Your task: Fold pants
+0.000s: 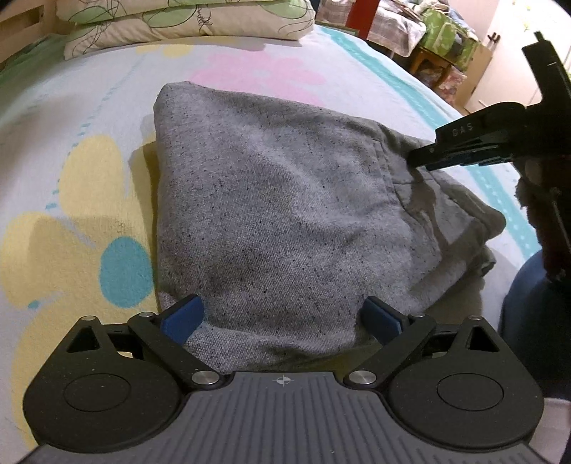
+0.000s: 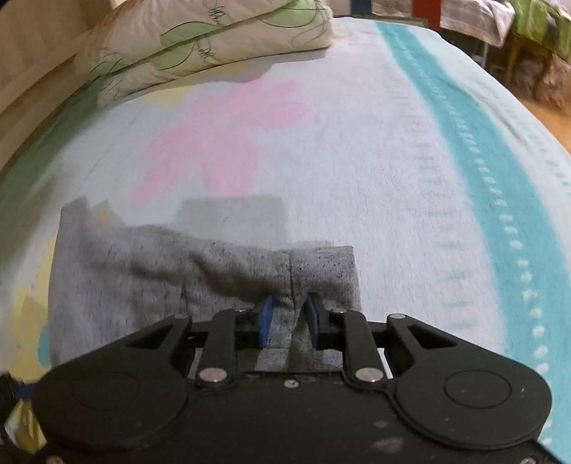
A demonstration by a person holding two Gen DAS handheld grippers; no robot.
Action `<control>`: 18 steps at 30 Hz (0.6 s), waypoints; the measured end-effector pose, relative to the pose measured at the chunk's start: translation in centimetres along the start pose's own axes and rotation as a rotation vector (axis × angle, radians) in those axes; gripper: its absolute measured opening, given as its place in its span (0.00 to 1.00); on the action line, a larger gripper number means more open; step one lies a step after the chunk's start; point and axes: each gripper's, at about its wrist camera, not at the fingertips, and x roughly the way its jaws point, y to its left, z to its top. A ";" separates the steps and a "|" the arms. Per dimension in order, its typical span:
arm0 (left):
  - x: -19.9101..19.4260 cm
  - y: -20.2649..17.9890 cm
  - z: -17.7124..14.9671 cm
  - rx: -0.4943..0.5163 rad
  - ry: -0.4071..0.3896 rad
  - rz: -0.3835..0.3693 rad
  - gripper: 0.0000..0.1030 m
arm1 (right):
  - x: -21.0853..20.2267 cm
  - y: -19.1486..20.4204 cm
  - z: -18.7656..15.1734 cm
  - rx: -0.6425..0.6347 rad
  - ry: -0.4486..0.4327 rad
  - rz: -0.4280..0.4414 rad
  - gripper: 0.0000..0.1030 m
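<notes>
The grey speckled pants lie folded in a thick bundle on the bed. My left gripper is open, its blue pads spread wide just above the near edge of the bundle. My right gripper comes in from the right in the left wrist view and pinches the upper fold of cloth. In the right wrist view the right gripper is shut on a ridge of the pants, lifting the edge a little off the bed.
The bed sheet is pale with yellow, pink and teal flowers and a teal stripe along the right side. Two leaf-print pillows lie at the head. Chairs and furniture stand beyond the bed's right edge.
</notes>
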 end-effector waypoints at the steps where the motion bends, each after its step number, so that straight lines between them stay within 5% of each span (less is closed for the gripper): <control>1: -0.1 0.0 0.0 0.002 0.003 -0.001 0.95 | -0.1 0.1 0.2 -0.012 -0.001 0.002 0.23; 9: -3.0 2.2 0.8 -0.157 -0.074 -0.102 0.95 | -3.2 -3.1 -1.1 0.072 0.069 0.142 0.39; 18: -1.2 3.9 3.7 -0.177 -0.037 -0.079 0.95 | -0.4 -6.2 -2.6 0.164 0.252 0.216 0.58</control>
